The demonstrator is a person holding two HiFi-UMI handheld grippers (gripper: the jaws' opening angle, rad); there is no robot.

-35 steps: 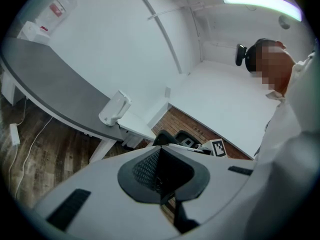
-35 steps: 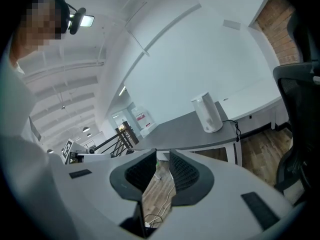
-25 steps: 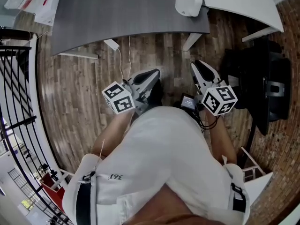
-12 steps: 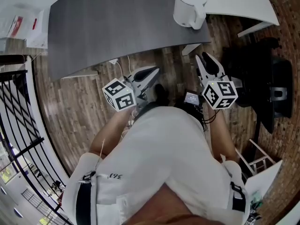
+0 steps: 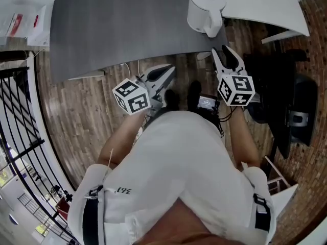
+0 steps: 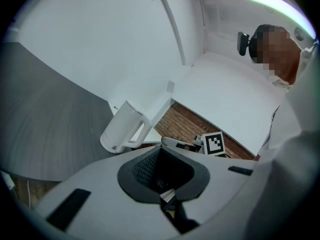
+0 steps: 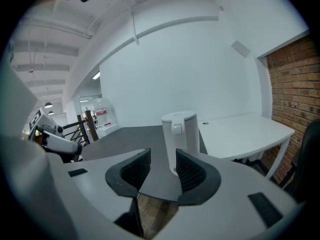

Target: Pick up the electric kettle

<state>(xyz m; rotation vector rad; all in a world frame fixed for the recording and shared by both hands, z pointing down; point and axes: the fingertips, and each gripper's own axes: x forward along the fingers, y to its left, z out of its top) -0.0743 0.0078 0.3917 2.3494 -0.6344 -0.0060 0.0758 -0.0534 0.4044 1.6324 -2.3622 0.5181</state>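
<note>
One electric kettle [image 5: 206, 11] is standing upright, long axis vertical, at the grey surface's [image 5: 127, 24] right corner, handle pointing toward the right tongs [image 5: 226, 54]. These are hovering near it, released, empty. Left tongs [image 5: 167, 74] are hanging clenched, empty, apart.

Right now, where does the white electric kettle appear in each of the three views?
Head view: kettle at the top, right of centre, on the right end of the dark grey table.
Left gripper view: kettle left of centre, leaning in the picture, just above the jaws.
Right gripper view: kettle in the centre, upright, beyond the gap between the jaws.
Shared landmark: the dark grey table under it.
</note>
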